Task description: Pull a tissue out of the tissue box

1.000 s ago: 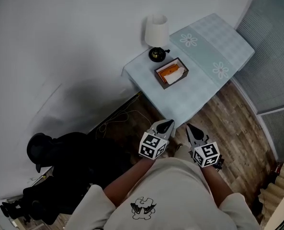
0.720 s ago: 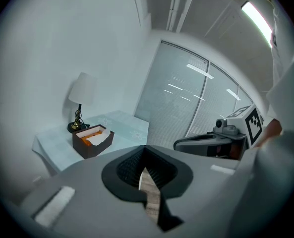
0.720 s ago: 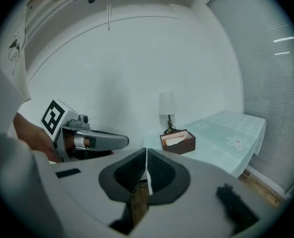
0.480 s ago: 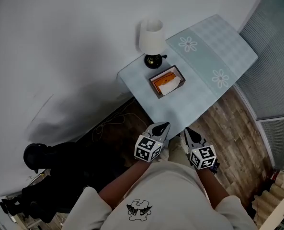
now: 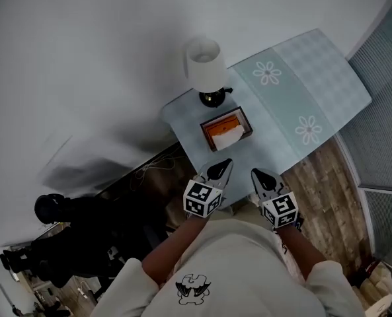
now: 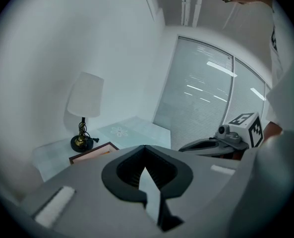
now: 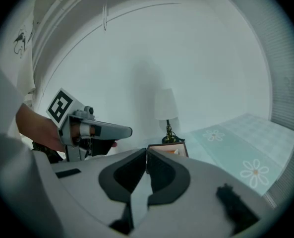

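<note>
**Tissue box** (image 5: 226,129): a dark wooden, open-topped holder. A white tissue (image 5: 231,137) shows at the top beside an orange pack. It stands on the table (image 5: 295,84) at the lamp end, set back from the near edge. Nothing touches it, so the pull is judged not yet begun.

**Lamp** (image 5: 204,65): white shade on a dark round base, at the table's corner by the wall. It is just behind the box and apart from it.

**Table**: covered in a pale check cloth with daisy motifs, and it carries only the box and the lamp.

**Left gripper** (image 5: 223,166): its jaws are pressed together with nothing between them. The tips are over the table's near edge, aimed at the box and short of it.

**Right gripper** (image 5: 256,174): its jaws are also pressed together and empty. It is alongside the left gripper, not touching it. The paired, closed hold is probably just a carrying posture for the approach. One gripper would have to spread its jaws before it could pinch the tissue.

**Floor** (image 5: 328,170): wood planks. A loose cable (image 5: 157,166) lies by the table's left side, and beyond it are dark items (image 5: 83,236) that cannot be identified.
</note>
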Demonstrator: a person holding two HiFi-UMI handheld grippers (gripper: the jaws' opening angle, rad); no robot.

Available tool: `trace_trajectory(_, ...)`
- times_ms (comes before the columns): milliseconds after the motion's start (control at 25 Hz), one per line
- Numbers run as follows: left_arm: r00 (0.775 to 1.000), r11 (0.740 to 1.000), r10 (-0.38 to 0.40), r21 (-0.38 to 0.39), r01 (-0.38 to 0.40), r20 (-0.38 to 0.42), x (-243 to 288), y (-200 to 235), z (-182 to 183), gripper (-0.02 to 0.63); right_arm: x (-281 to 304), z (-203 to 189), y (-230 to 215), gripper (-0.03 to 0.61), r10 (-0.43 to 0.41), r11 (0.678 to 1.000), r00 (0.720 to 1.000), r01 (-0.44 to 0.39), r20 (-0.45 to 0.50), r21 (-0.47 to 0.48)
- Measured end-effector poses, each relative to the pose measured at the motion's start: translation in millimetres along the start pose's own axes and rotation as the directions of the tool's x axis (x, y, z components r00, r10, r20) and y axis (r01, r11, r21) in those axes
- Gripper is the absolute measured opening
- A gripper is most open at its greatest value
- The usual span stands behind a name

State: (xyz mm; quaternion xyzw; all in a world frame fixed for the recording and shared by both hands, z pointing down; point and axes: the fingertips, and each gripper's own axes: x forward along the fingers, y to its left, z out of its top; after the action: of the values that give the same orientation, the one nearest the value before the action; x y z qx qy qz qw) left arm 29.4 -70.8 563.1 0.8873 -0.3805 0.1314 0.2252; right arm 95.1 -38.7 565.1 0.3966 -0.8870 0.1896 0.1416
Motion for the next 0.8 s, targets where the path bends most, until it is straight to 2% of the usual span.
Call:
trace_trajectory(240, 1.000, 1.000, 0.027, 0.006, -0.027, -0.011, 5, 16, 4, 0.006, 17, 2, -9, 0.014, -0.001, 1.000, 1.000, 0.001, 0.005, 0.019)
trace_trajectory(400, 0.999, 1.000, 0.020, 0.005, -0.019, -0.025, 1, 23, 2, 0.006, 26, 4, -5, 0.014, -0.024, 0.999, 1.000, 0.024, -0.003, 0.046)
trace_trajectory(800, 1.000, 1.000, 0.006, -0.028, -0.007, -0.030, 10, 35, -4, 0.006, 48, 13, -19, 0.015, -0.034, 0.999, 0.999, 0.035, -0.027, 0.028)
